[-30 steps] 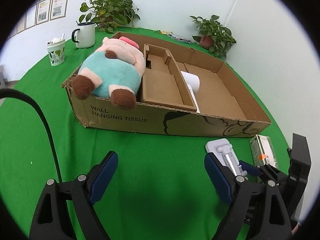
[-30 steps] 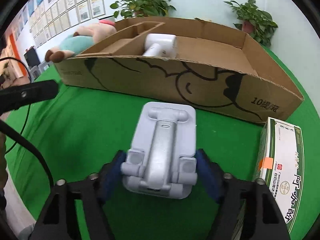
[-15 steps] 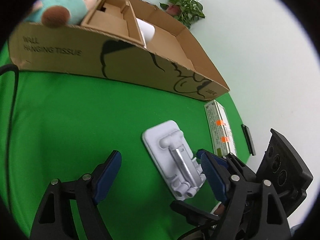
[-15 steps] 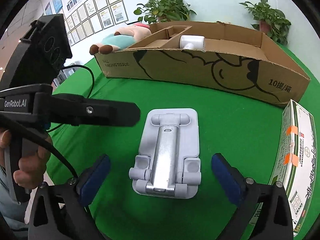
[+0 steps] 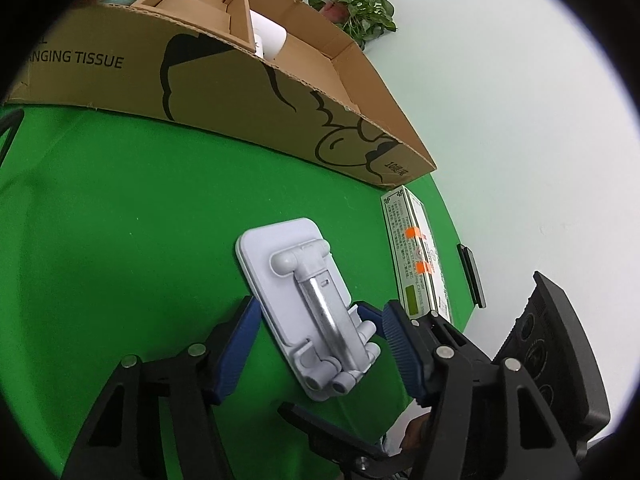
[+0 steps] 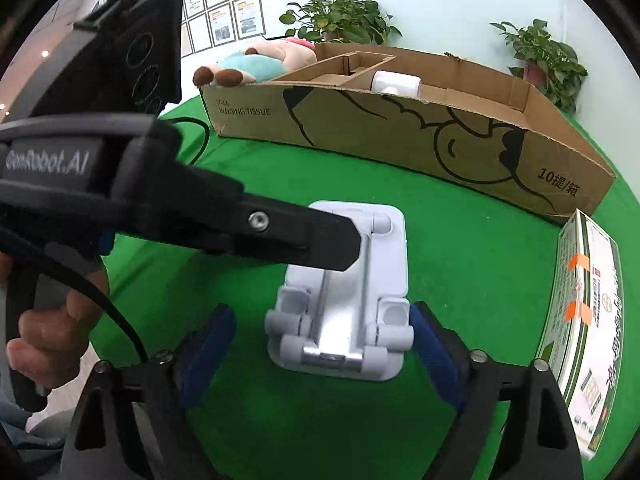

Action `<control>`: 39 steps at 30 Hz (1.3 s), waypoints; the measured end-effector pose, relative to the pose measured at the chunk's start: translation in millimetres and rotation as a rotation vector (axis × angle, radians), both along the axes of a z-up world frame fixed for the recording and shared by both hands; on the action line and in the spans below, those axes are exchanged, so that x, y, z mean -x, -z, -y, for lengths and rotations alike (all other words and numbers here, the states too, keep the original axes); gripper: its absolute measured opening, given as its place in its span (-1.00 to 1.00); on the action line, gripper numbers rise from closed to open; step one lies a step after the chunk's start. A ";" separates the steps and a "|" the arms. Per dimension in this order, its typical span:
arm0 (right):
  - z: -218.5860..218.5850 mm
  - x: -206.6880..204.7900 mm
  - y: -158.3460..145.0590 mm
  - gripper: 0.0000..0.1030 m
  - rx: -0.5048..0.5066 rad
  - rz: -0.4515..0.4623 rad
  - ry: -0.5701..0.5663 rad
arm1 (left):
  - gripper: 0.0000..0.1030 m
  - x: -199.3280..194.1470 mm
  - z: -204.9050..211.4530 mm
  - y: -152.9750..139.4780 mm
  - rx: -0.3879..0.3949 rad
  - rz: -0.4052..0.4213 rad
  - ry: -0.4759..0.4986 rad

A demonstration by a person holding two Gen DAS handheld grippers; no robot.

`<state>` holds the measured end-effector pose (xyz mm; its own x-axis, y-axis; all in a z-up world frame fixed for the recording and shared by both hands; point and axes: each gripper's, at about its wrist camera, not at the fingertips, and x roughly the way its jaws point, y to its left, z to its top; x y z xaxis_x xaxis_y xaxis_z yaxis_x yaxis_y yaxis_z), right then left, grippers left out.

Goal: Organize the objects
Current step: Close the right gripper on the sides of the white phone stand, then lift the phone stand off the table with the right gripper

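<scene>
A folded white phone stand with a metal arm lies flat on the green cloth; it also shows in the right wrist view. My left gripper is open, its blue pads on either side of the stand's near end. My right gripper is open too and straddles the same end, its right pad close to the stand. The left gripper's black finger crosses above the stand in the right wrist view. The cardboard box lies beyond.
The box holds a plush toy, a cardboard insert and a white cylinder. A white and green carton lies right of the stand. Potted plants stand behind the box. A cable trails at left.
My right gripper let go of the stand and opened. My left gripper swung over to the stand and now brackets its near end.
</scene>
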<state>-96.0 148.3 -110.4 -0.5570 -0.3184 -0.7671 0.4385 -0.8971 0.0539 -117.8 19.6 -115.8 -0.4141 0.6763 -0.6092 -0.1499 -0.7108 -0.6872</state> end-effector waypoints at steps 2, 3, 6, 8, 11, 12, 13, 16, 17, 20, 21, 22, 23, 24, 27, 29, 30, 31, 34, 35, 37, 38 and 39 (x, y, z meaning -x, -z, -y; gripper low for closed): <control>1.9 -1.9 1.2 0.48 -0.017 -0.013 0.007 | 0.14 -1.3 1.2 0.1 -0.004 -0.005 -0.009; 1.3 -2.3 1.3 0.35 -0.021 -0.018 0.017 | 0.13 -1.7 2.4 0.5 -0.010 -0.002 -0.015; -1.5 -1.2 0.5 0.30 -0.014 -0.016 0.043 | 0.06 -2.7 5.0 1.4 -0.018 0.007 -0.027; -0.9 -1.7 0.5 0.30 -0.015 -0.017 0.051 | -0.02 -3.5 5.1 2.3 -0.018 0.013 -0.034; -2.2 -1.3 0.3 0.28 -0.001 -0.011 0.067 | -0.11 -4.1 9.8 3.8 -0.027 0.026 -0.043; -3.3 -1.5 0.0 0.28 0.009 -0.007 0.072 | -0.11 -4.1 11.0 4.0 -0.033 0.029 -0.041; -4.2 -0.9 -0.5 0.28 0.020 -0.002 0.078 | -0.11 -4.5 12.9 4.2 -0.032 0.030 -0.041; -8.0 0.7 -2.6 0.28 0.064 0.020 0.086 | -0.17 -5.0 14.4 4.9 -0.033 0.035 -0.045; -9.5 1.2 -3.3 0.28 0.082 0.029 0.086 | -0.17 -5.1 14.6 4.9 -0.034 0.036 -0.046; -13.0 -0.3 -4.6 0.28 0.128 0.049 0.089 | -0.24 -4.3 10.5 5.9 -0.019 0.039 -0.051; -13.7 -0.8 -4.7 0.28 0.139 0.053 0.090 | -0.26 -4.6 11.0 6.2 -0.012 0.040 -0.054; -14.6 -1.1 -5.0 0.28 0.151 0.059 0.091 | -0.27 -5.0 12.1 6.7 -0.017 0.044 -0.055; -14.7 -1.8 -5.1 0.28 0.154 0.061 0.091 | -0.27 -5.6 12.7 6.7 -0.018 0.046 -0.057; -14.0 -2.5 -5.2 0.28 0.150 0.059 0.091 | -0.28 -6.3 12.7 6.3 -0.013 0.045 -0.058; -11.7 -6.2 -5.3 0.28 0.136 0.053 0.090 | -0.29 -8.1 11.8 4.1 0.004 0.040 -0.059; -10.8 -7.7 -5.4 0.28 0.137 0.054 0.090 | -0.32 -8.9 9.8 1.7 0.013 0.032 -0.062; -10.8 -8.5 -5.7 0.28 0.139 0.053 0.092 | -0.33 -9.7 9.6 0.1 0.018 0.027 -0.063; -10.6 -8.6 -5.4 0.28 0.139 0.051 0.095 | -0.35 -9.6 7.8 -1.9 0.022 0.020 -0.061; -10.1 -10.9 -6.9 0.27 0.147 0.030 0.112 | -0.40 -10.8 4.1 -12.4 0.029 -0.009 -0.056; -10.1 -11.6 -8.2 0.27 0.150 0.020 0.114 | -0.41 -10.8 2.1 -15.7 0.030 -0.020 -0.056; -10.1 -13.3 -14.9 0.27 0.163 -0.013 0.119 | -0.43 -11.3 1.1 -25.2 0.024 -0.053 -0.053; -9.4 -12.8 -18.1 0.27 0.166 -0.026 0.120 | -0.44 -11.3 0.6 -31.1 0.020 -0.070 -0.054; -8.9 -12.5 -22.7 0.26 0.167 -0.043 0.123 | -0.45 -11.0 -0.3 -36.8 0.021 -0.085 -0.057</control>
